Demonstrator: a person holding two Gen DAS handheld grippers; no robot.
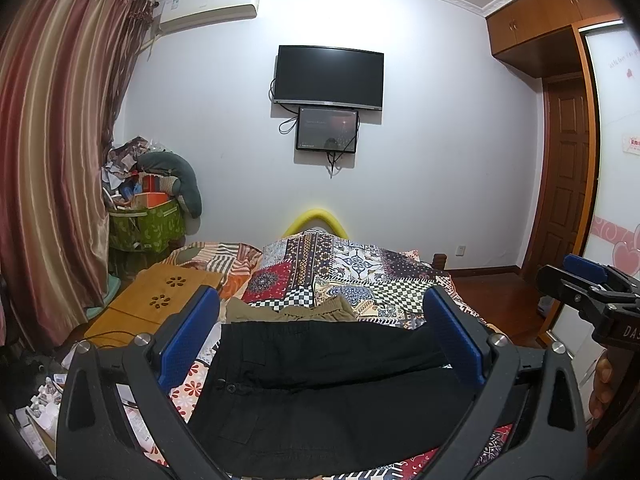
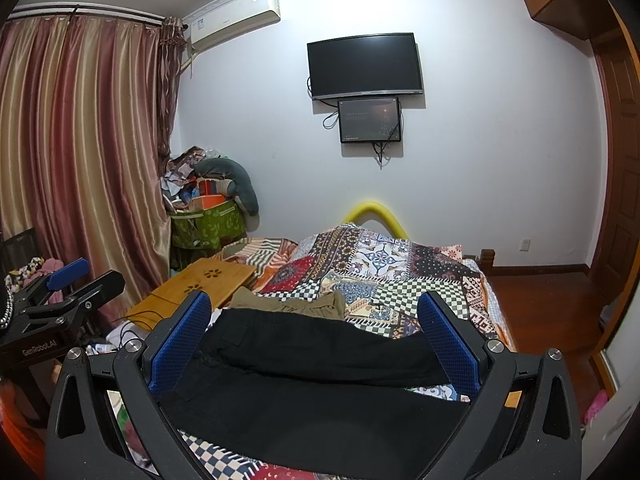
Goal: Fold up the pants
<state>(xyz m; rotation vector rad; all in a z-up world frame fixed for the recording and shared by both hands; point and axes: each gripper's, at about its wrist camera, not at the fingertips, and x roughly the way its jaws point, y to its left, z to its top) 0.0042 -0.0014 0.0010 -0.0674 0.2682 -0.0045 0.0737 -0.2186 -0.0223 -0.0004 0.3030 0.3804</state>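
On the bed, across its patchwork quilt, the black pants are lying spread out sideways in front of both cameras. They are showing a broad dark expanse with a raised ridge running across them, which could be one fold already laid or merely a bunched leg; the views are not settling which. A buttoned pocket flap is showing near their left end in the left wrist view. Beyond them a khaki garment is resting crumpled against their far edge, and a low wooden tabletop is sitting on the bed to the left.

The left claw is hanging above the pants with its blue pads spread wide, gripping nothing. The right claw is likewise gaping wide over the cloth, holding nothing. Each claw is appearing at the edge of the other's view, off to the side and clear of the fabric.

Judging by this, the folding is looking at most partly done: the pants are not yet forming a compact, squared bundle, and no edge is being held at present. Taking hold of an end and bringing it over, then tidying the result, is seemingly what is remaining.
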